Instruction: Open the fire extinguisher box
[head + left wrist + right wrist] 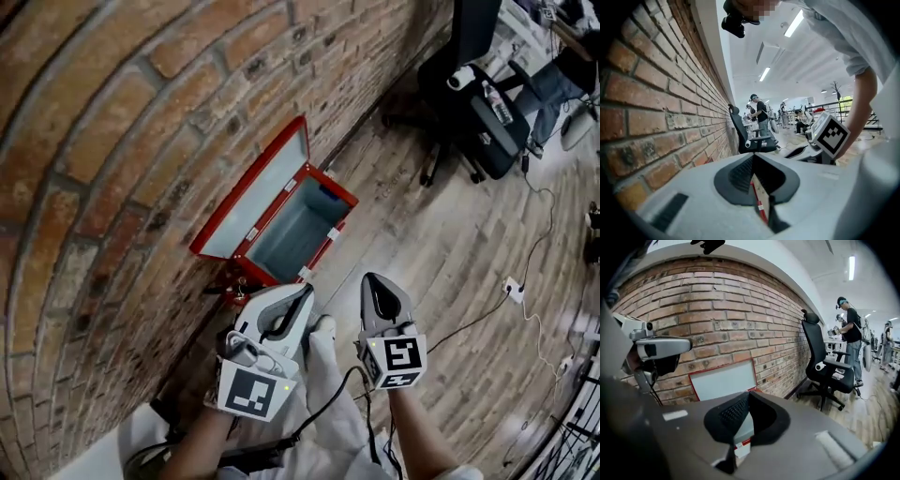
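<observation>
**Box Open, Grippers Clear: Hazards From This Position**

The fire extinguisher box point(292, 232) sits on the wooden floor point(441, 253) against the brick wall point(112, 112), far from me and slightly left of centre. Its lid point(258, 192) is swung up and leans back on the bricks, so I judge the task essentially complete.

The left gripper point(305, 292) has its jaws pressed together on nothing. The right gripper point(375, 281) is likewise closed and empty. Both hang well apart from the box.

Hazards:
- The lid only leans on the wall. A knock from either gripper could tip it forward and shut the box.
- A cable point(323, 412) trails near my hands; it could snag on a careless swing.
</observation>
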### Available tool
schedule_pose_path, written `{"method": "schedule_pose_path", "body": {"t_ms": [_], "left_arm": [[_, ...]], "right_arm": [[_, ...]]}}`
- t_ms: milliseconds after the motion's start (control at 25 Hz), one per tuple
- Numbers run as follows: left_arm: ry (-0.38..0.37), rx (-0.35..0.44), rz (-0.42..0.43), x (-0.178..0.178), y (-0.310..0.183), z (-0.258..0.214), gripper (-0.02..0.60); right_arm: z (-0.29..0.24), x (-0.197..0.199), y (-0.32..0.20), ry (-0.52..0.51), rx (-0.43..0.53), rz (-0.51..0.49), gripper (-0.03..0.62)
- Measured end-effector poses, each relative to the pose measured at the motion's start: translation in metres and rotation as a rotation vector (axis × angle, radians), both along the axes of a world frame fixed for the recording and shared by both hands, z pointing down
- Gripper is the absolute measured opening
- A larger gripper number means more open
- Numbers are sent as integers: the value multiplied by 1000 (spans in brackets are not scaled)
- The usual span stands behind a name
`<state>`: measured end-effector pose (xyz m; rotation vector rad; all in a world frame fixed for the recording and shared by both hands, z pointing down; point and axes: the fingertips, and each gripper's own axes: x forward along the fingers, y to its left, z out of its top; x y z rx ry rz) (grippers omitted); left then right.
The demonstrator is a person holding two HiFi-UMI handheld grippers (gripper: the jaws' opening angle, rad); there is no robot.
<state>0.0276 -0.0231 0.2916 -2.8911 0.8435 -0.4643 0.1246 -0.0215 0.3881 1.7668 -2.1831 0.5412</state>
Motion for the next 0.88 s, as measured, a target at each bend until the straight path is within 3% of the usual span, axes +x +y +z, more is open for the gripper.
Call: {"method": "schedule_pose_path", "body": {"t_ms": [280, 880], "left_arm": [[11, 69, -28, -22, -7, -69, -2], [28, 146, -56, -62, -10, -161, -2]], "right_arm": [[-74, -12, -1, 10, 66, -41, 6], [-196, -37, -2, 16, 218, -125, 6]]}}
